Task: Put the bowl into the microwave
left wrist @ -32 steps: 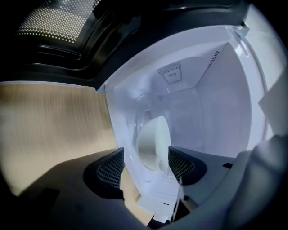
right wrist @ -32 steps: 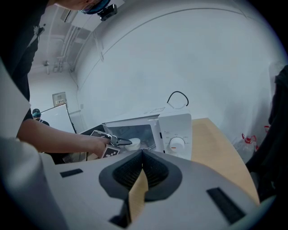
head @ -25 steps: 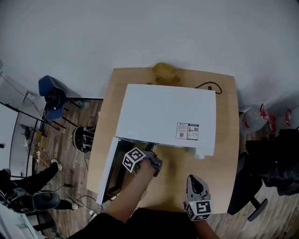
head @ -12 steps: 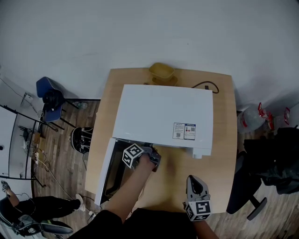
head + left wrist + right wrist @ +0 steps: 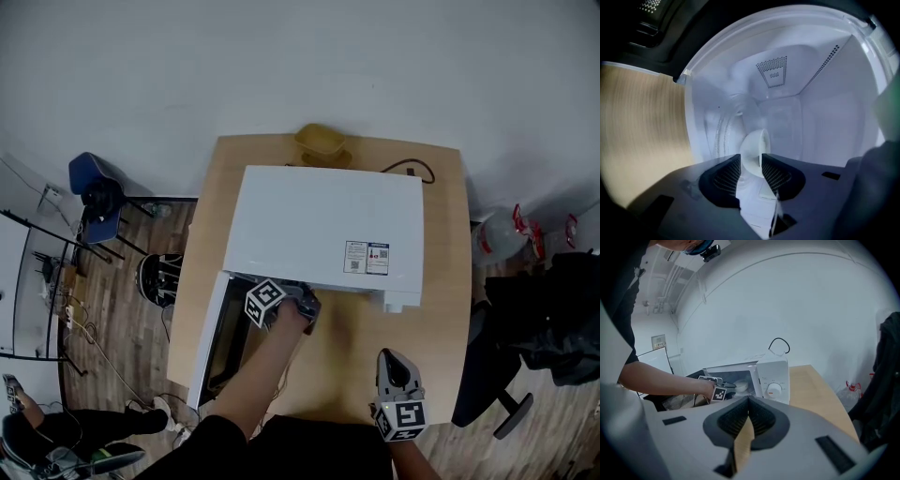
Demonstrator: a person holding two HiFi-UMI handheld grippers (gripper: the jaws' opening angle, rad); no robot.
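Forward: left gripper (image 5: pixel 751 155), just-loosening jaws on bowl (image 5: pixel 754 140)

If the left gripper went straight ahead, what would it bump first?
The left gripper, jaws just closing, pinches the bowl; pushed on, that probably meets the back wall of the microwave, though depth is unclear.

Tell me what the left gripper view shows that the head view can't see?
Only the left gripper view: the white bowl, rim pinched in the left tool's jaws, which just closed in then eased slightly, inside the microwave. Only the head view: the microwave's top, a yellow dish behind it, a black cable, the right tool. Both: microwave, wooden table, left tool.
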